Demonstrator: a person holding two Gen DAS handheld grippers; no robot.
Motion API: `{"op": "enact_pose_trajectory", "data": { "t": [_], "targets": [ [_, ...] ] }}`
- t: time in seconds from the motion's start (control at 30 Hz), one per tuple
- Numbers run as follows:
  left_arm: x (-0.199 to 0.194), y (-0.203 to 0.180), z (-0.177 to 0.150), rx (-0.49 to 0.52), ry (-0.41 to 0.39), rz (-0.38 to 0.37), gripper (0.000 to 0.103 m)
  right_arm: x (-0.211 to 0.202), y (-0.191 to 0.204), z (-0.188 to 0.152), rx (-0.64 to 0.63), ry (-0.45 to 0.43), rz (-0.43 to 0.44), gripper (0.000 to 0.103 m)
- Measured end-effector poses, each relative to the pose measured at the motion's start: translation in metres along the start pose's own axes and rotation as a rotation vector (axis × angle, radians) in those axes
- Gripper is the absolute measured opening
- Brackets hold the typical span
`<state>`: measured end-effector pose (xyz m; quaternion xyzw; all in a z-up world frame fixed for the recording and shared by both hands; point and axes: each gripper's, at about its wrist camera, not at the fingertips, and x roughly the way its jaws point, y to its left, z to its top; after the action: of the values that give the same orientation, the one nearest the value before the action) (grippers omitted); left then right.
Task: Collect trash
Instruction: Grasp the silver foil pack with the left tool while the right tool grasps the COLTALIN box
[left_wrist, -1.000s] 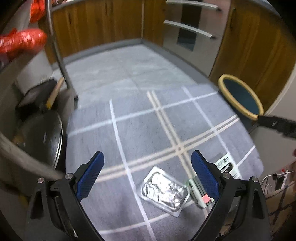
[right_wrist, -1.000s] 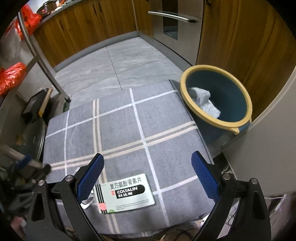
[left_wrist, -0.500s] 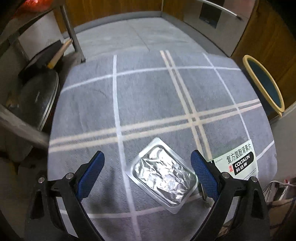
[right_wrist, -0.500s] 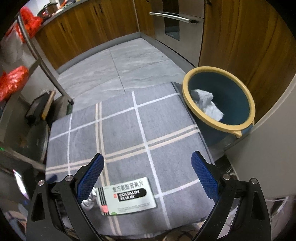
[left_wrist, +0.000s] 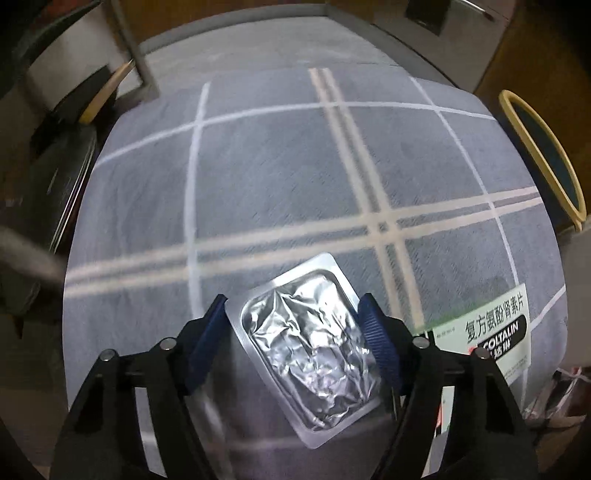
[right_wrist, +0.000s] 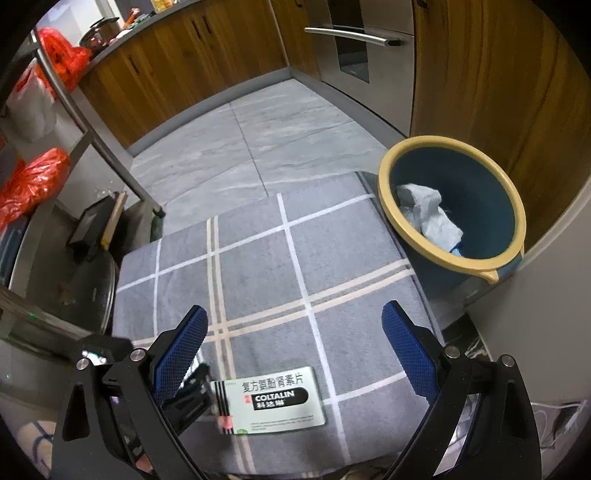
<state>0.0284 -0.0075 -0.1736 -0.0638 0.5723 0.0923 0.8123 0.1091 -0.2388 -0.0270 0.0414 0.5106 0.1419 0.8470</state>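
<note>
Presently, crinkled silver foil blister pack (left_wrist: 310, 339) on grey plaid cloth (left_wrist: 280, 177): light, thin, slippery, crush-prone; left gripper (left_wrist: 291, 325) closing across its long edges, pads not visibly pressing; right gripper (right_wrist: 295, 343) spread, empty; blue basin (right_wrist: 476, 206) at two o'clock.

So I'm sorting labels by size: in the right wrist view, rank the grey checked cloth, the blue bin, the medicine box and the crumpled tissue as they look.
1. Grey checked cloth
2. Blue bin
3. Medicine box, though nearness to the camera enlarges it
4. Crumpled tissue, farther off, so unsure against the box
</note>
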Motion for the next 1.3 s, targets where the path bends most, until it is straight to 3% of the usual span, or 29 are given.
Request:
{"op": "enact_pose_trajectory", "data": {
  "t": [0.1,0.2,0.27,0.37,0.4,0.5,0.53,0.63,0.77,0.93,1.07,1.13,1.23,1.3],
  "targets": [
    [0.003,-0.016,0.015,0.096,-0.039,-0.018,0.065,-0.001,0.001,0.000,0.001,-0.002,0.008,0.095],
    [-0.004,-0.028,0.026,0.182,-0.108,-0.041,0.037,-0.001,0.003,0.001,0.006,0.000,0.023,0.095],
    [-0.004,-0.029,0.030,0.194,-0.102,-0.054,0.036,-0.001,0.005,0.001,0.006,0.004,0.030,0.095],
    [-0.003,-0.021,0.029,0.110,-0.037,-0.124,0.036,-0.001,0.005,0.001,0.007,0.006,0.031,0.095],
    [-0.004,-0.023,0.026,0.113,-0.031,-0.128,0.040,-0.001,0.004,0.002,0.012,0.006,0.034,0.095],
    [-0.007,-0.032,0.020,0.154,-0.053,-0.114,0.070,-0.001,0.003,0.003,0.028,0.009,0.048,0.095],
    [-0.009,-0.036,0.018,0.167,-0.061,-0.109,0.073,-0.001,0.002,0.003,0.028,0.010,0.049,0.095],
    [-0.009,-0.047,0.006,0.204,-0.037,-0.088,0.075,0.000,0.006,0.002,0.015,0.015,0.054,0.095],
    [-0.010,-0.041,0.002,0.176,-0.038,-0.061,0.085,-0.001,0.007,0.002,0.015,0.017,0.058,0.095],
    [0.004,-0.009,0.009,0.033,0.025,-0.091,0.088,0.000,0.007,0.001,0.022,0.025,0.069,0.095],
    [0.009,-0.017,0.016,0.079,0.007,-0.096,0.089,-0.001,0.008,0.004,0.025,0.025,0.083,0.095],
    [0.017,-0.024,0.017,0.095,0.058,-0.111,0.090,-0.001,0.008,0.004,0.022,0.026,0.089,0.095],
    [0.020,-0.037,0.013,0.196,0.037,-0.047,0.093,-0.003,0.009,0.004,0.015,0.026,0.100,0.095],
    [0.021,-0.033,0.016,0.168,0.040,-0.050,0.089,-0.004,0.008,0.004,0.011,0.021,0.098,0.095]
  ]
}}
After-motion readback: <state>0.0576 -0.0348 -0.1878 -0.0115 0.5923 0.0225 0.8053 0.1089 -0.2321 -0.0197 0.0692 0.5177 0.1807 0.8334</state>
